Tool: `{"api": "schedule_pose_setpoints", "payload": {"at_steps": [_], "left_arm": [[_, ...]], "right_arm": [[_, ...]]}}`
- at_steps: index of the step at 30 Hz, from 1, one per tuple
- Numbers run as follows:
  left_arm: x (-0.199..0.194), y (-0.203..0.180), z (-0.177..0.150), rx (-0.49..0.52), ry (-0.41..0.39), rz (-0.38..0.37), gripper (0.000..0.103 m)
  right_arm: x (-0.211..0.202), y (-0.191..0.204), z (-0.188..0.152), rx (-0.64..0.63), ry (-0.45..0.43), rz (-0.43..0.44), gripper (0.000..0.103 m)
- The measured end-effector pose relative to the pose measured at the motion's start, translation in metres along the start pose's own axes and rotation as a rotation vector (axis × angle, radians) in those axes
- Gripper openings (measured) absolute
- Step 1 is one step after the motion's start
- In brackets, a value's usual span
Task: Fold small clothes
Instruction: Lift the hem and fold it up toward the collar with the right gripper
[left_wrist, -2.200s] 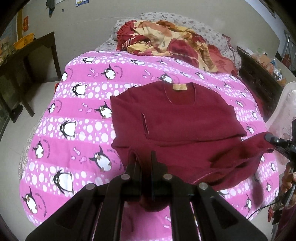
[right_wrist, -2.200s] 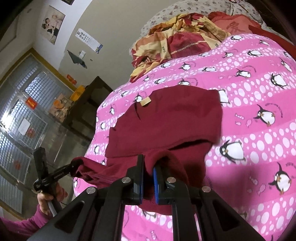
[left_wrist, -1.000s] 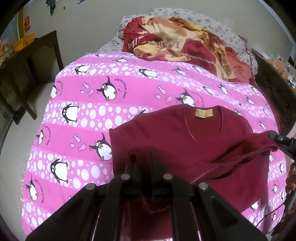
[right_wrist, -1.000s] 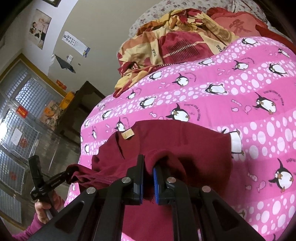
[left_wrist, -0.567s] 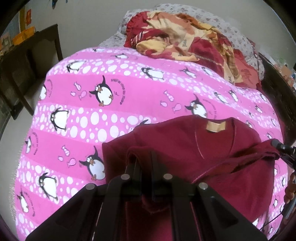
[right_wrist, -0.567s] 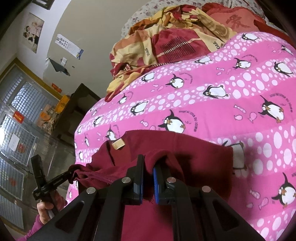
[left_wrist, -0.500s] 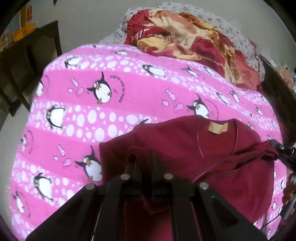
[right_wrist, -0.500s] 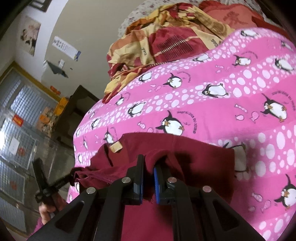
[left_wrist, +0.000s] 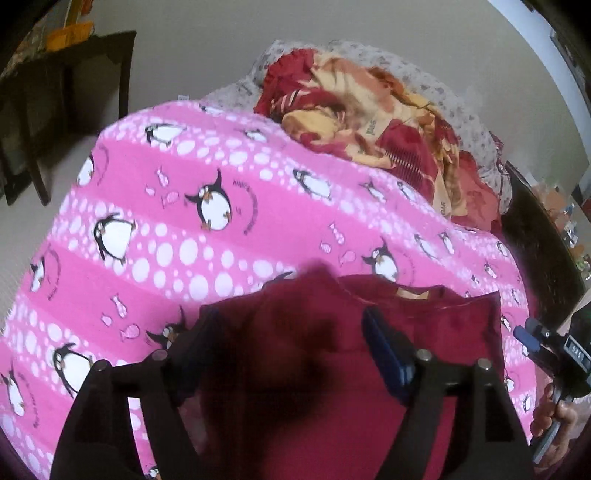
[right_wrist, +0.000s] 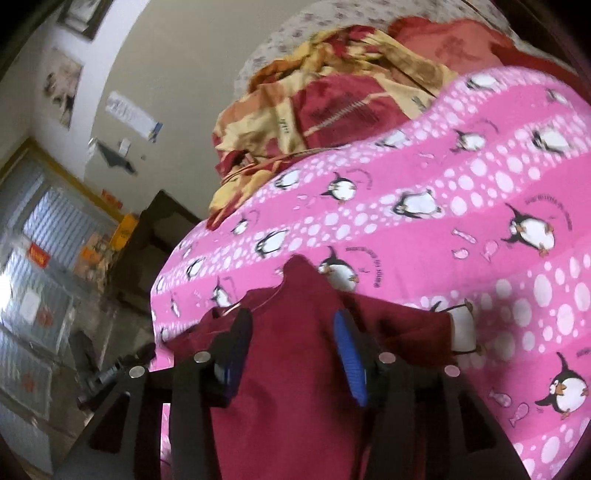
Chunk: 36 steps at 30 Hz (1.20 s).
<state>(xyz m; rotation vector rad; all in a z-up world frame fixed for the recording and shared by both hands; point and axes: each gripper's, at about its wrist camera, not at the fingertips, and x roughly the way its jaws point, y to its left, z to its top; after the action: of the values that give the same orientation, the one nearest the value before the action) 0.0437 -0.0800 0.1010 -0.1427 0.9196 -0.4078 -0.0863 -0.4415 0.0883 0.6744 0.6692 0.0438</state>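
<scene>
Left wrist view. Both fingers of the left tongs (left_wrist: 284, 341) stand wide apart with nothing between the pads; the maroon sweater (left_wrist: 424, 332) lies under and beyond them, not pinched. Judged from this spread, the hem has been let go so that the folded half can settle on the half beneath. The sweater rests on the near part of the bed (left_wrist: 221, 258), on its pink penguin-print cover, closer to the bed's right edge than to its left. A tan neck label (left_wrist: 412, 292) peeps out at the far border of the cloth, which suggests the lower hem now reaches about to the collar. The right tongs (left_wrist: 526, 336) appear at the sweater's right border, gripped by a hand (left_wrist: 556, 424); their blue-padded tips look parted and bare. A crumpled red-and-yellow quilt (left_wrist: 388, 122) is heaped at the bed's far end, well apart from the sweater.

Right wrist view. Likewise the right tongs (right_wrist: 291, 341) are fully open, blue pads visible, holding nothing, the sweater (right_wrist: 295, 387) below them. Its fabric is dark maroon, soft and matt, lying in two layers with a small raised peak at the far fold and a slack, uneven right border. Whether the layers are squarely aligned cannot be told through the motion blur.
</scene>
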Motion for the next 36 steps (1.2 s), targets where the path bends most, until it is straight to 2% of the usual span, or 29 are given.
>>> {"api": "schedule_pose_setpoints", "payload": {"at_steps": [3,5,7,10,14,19,23,28,33,34,36], "left_arm": [[0.010,-0.003,-0.002,0.026,0.022,0.050,0.077],[0.023,0.000,-0.004,0.025,0.046,0.090,0.077],[0.040,0.006,-0.008,0.018,0.083,0.134,0.077],[0.069,0.016,-0.012,0.009,0.132,0.212,0.077],[0.084,0.029,-0.018,-0.017,0.150,0.207,0.080],[0.071,0.025,-0.020,0.018,0.138,0.226,0.080],[0.042,0.022,-0.028,0.032,0.119,0.196,0.080],[0.004,0.016,-0.054,0.084,0.117,0.163,0.080],[-0.014,0.012,-0.086,0.123,0.148,0.161,0.080],[-0.015,0.011,-0.093,0.127,0.156,0.162,0.080],[-0.016,0.014,-0.105,0.130,0.170,0.170,0.080]], "right_arm": [[0.016,0.020,-0.005,-0.106,0.030,-0.052,0.050],[0.033,0.026,-0.005,-0.131,0.048,-0.074,0.050],[0.049,0.023,-0.003,-0.118,0.049,-0.096,0.050],[0.068,0.003,0.004,-0.072,0.024,-0.174,0.049],[0.076,-0.024,0.008,-0.006,-0.004,-0.203,0.037],[0.056,-0.023,0.007,0.018,0.010,-0.173,0.039],[0.019,-0.005,-0.011,-0.054,0.043,-0.183,0.048],[-0.021,0.002,-0.058,-0.111,0.104,-0.205,0.049],[-0.022,-0.002,-0.108,-0.116,0.191,-0.200,0.049],[-0.021,-0.002,-0.118,-0.126,0.203,-0.196,0.047],[-0.021,0.000,-0.128,-0.149,0.214,-0.203,0.008]]}}
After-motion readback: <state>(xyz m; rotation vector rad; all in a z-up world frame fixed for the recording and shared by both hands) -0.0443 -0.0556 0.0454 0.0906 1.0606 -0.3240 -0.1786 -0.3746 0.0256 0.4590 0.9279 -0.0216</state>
